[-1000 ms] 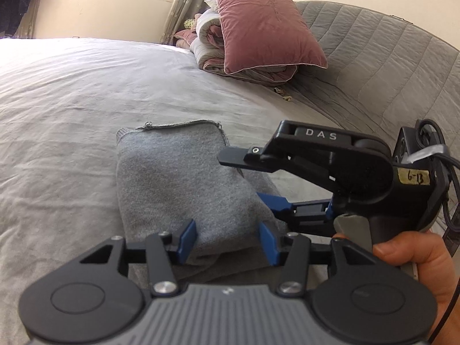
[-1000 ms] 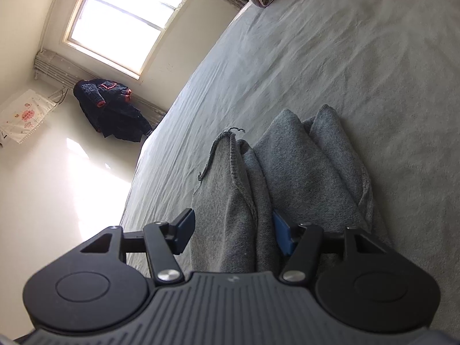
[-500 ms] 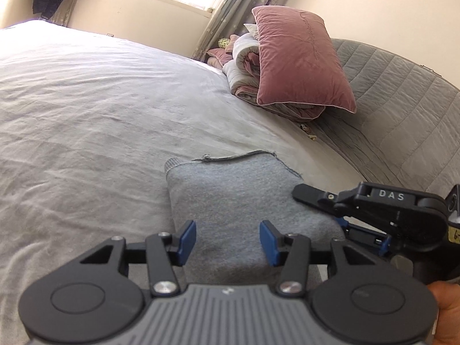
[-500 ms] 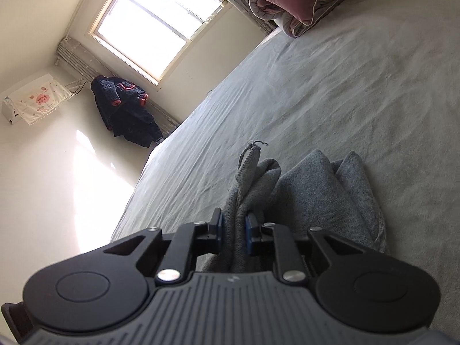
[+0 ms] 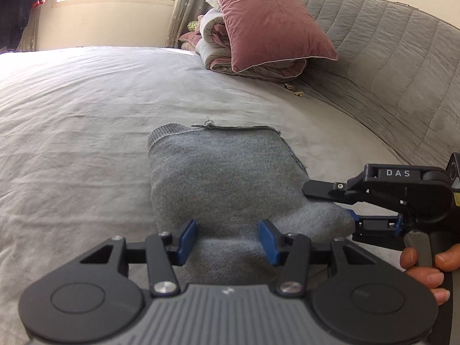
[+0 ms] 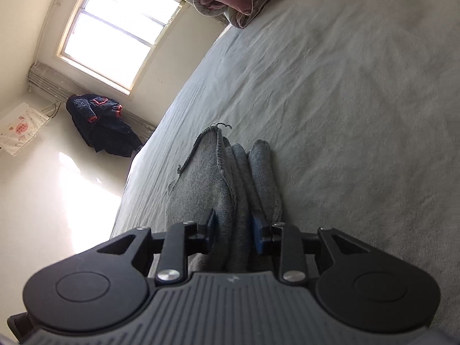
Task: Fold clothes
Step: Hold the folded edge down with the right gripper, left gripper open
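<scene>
A grey knit garment [image 5: 224, 178] lies folded on the bed sheet [image 5: 86, 109], its ribbed hem at the far end. My left gripper [image 5: 227, 240] stands open over the garment's near edge, blue pads apart with cloth between them. In the right wrist view the garment's stacked folds [image 6: 241, 184] run up between the pads of my right gripper [image 6: 234, 231], whose jaws are opening around them. From the left wrist view the right gripper [image 5: 333, 205] comes in side-on at the garment's right near corner, held by a hand [image 5: 422, 261].
A pink pillow [image 5: 267, 20] leans on rolled bedding [image 5: 218, 43] at the far end of the bed. A quilted grey headboard [image 5: 388, 57] curves along the right. A dark garment [image 6: 100, 123] hangs below the window [image 6: 120, 28].
The right gripper drew back from above the garment's middle to its right near corner. It pinched the folds tight, then widened again. The left gripper kept the same opening.
</scene>
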A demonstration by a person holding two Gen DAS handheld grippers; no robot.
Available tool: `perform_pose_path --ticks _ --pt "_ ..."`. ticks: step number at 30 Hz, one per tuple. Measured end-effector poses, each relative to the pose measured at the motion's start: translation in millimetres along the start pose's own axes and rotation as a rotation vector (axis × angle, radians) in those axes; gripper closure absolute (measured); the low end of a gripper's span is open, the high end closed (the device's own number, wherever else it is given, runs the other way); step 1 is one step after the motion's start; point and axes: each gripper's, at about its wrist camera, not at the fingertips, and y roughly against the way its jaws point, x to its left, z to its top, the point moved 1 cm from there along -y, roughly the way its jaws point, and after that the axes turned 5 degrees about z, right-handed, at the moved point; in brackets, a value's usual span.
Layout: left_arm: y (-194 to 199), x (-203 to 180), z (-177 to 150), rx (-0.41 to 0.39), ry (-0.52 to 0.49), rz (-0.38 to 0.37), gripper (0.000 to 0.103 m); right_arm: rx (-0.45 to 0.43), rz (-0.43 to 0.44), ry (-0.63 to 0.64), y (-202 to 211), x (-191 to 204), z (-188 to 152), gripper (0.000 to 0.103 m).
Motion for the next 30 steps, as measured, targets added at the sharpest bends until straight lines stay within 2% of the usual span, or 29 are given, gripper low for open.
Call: perform_pose_path --ticks 1,6,11,18,21,25,27,28,30 --pt "2.7 2.0 1.4 -0.009 0.008 0.003 0.054 -0.004 0.003 0.013 4.9 3.7 1.3 0.063" --pt "17.9 10.2 5.1 -0.068 0.037 0.015 0.056 -0.021 0.042 0.098 31.8 25.1 3.6 0.062" --pt "13.1 10.3 3.2 -0.052 0.037 0.030 0.058 0.024 0.087 0.198 37.7 40.3 -0.5 0.062" --pt "-1.2 7.9 -1.1 -0.018 0.041 0.049 0.058 0.116 0.020 0.319 11.8 44.5 -16.1 0.062" --pt "-0.1 7.5 0.5 -0.023 0.045 0.052 0.058 0.102 -0.035 0.360 9.5 42.3 -19.1 0.062" --pt "0.7 6.8 5.4 -0.045 0.044 0.052 0.058 0.105 -0.009 0.325 12.9 35.0 -19.0 0.062" --pt "-2.3 5.2 7.4 -0.043 0.039 0.055 0.060 0.128 -0.001 0.334 11.2 35.1 -21.8 0.066" --pt "-3.5 4.1 8.0 -0.043 0.035 0.059 0.061 0.141 0.005 0.347 9.9 37.4 -23.8 0.084" --pt "-4.0 1.7 9.3 -0.053 0.028 0.064 0.062 0.141 0.021 0.371 12.1 43.4 -25.8 0.089"
